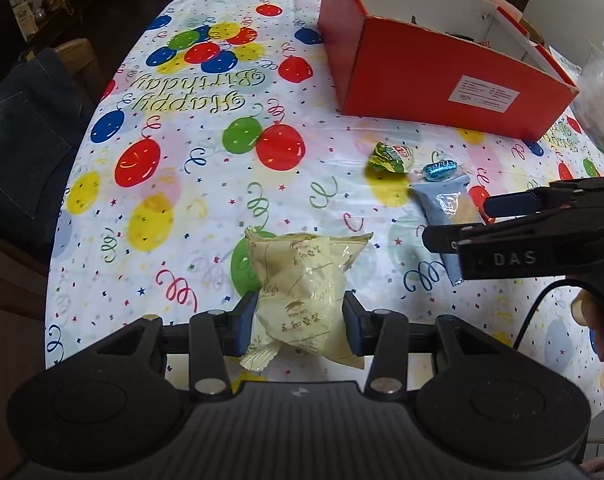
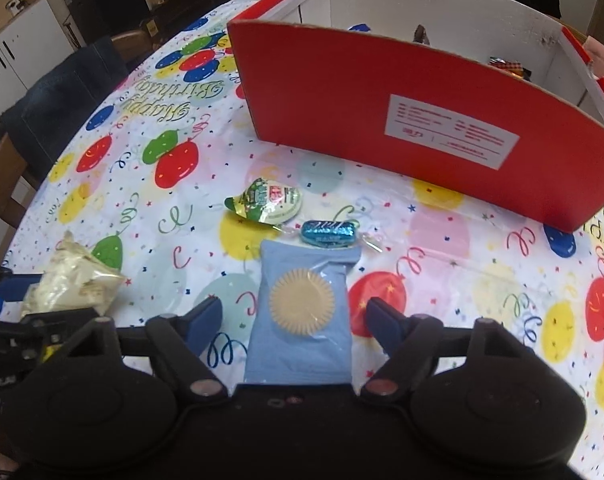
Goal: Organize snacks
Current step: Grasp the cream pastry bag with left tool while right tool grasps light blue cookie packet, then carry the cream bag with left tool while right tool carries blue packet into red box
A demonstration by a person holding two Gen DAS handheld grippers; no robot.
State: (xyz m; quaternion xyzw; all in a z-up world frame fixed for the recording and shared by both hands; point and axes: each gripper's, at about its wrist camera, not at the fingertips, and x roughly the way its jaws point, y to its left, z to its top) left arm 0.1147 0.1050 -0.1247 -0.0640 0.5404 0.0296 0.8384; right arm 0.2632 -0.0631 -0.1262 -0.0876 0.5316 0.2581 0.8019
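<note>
My left tongs (image 1: 298, 322) clench the cream packet (image 1: 306, 288) — right tongs (image 2: 292, 320) released around the blue packet (image 2: 302, 316); box (image 2: 382, 120) barely filled.

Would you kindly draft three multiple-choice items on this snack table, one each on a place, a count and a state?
1. Where does the blue candy lie?
A. inside the red box
B. on the tablecloth, between the green packet and the pale blue packet
C. in the left gripper

2. How many snacks lie loose on the cloth before the box?
A. three
B. one
C. six

3. What is the right gripper doing?
A. gripping the candy
B. jaws apart on either side of the pale blue packet
C. shut, empty

Answers: B, it sits on the cloth between them; A, green, candy, pale blue; B, gaps show beside the packet.
</note>
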